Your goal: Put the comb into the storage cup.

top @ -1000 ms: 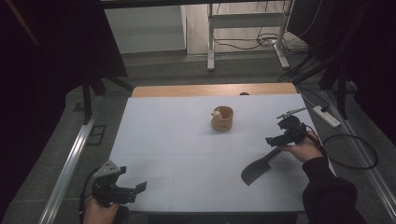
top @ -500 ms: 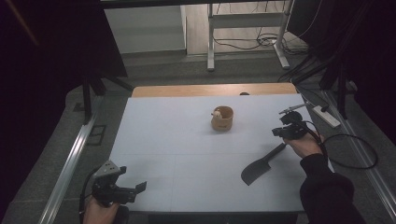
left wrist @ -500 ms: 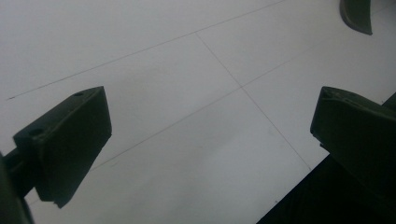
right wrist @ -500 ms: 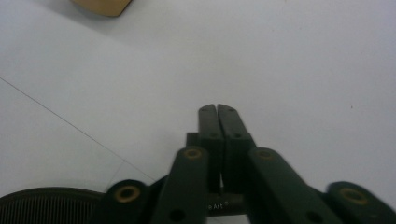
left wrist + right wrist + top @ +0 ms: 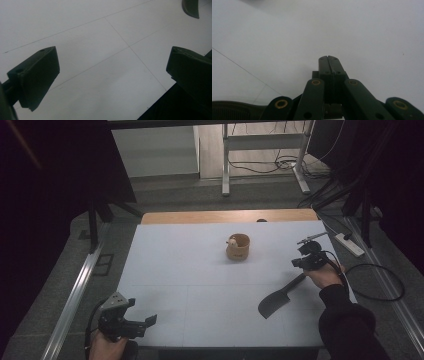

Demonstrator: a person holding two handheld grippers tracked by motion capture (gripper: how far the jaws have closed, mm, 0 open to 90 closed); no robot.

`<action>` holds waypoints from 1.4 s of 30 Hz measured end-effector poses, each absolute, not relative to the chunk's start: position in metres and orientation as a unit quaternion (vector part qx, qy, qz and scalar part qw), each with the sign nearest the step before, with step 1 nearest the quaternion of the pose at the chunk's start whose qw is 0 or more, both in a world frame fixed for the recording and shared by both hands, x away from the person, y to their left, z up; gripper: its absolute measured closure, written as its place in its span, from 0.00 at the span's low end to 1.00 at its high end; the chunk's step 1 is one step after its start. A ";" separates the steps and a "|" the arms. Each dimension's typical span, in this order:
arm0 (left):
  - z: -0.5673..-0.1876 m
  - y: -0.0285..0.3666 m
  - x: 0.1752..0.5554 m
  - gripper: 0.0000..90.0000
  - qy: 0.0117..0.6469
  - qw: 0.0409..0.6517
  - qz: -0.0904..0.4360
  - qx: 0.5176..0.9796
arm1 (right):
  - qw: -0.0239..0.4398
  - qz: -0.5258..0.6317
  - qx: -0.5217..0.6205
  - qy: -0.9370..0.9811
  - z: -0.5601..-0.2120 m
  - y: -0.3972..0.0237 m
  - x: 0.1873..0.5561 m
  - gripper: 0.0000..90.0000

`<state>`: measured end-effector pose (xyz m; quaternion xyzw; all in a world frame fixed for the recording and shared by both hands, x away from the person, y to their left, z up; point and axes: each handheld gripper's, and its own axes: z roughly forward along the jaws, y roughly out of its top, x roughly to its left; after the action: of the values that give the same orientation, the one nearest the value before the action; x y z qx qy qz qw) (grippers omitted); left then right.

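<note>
A black spatula (image 5: 278, 298) lies flat on the white table (image 5: 190, 270), blade toward the near edge, at the right. My right gripper (image 5: 303, 260) hovers just beyond the handle's far end, shut with nothing between its jaws; in the right gripper view the right gripper (image 5: 328, 60) has its jaws pressed together, and the spatula handle (image 5: 234, 110) runs along the bottom left. My left gripper (image 5: 142, 318) rests at the near left corner, open and empty. In the left gripper view the left gripper (image 5: 112, 72) spans bare table, with the spatula blade (image 5: 191, 8) far off at top right.
A small wooden cup (image 5: 238, 247) with a pale item in it stands at the middle of the table's far half. A wooden strip (image 5: 225, 216) borders the far edge. A cable (image 5: 375, 285) trails off the right side. Metal rails run along the floor on both sides.
My right gripper has let go of the spatula's handle and drawn slightly away toward the far side. The spatula now lies free on the table. The left gripper has not moved.
</note>
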<state>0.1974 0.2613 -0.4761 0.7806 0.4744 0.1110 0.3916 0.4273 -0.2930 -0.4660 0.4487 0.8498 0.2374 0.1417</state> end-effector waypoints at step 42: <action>-0.476 0.262 0.197 0.00 0.472 0.395 0.111 0.781 | 0.114 0.188 0.470 0.855 -0.493 -0.331 0.402 1.00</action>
<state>0.1967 0.2616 -0.4760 0.7805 0.4719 0.1113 0.3945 0.4017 -0.3306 -0.4932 0.4701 0.8548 0.1878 0.1139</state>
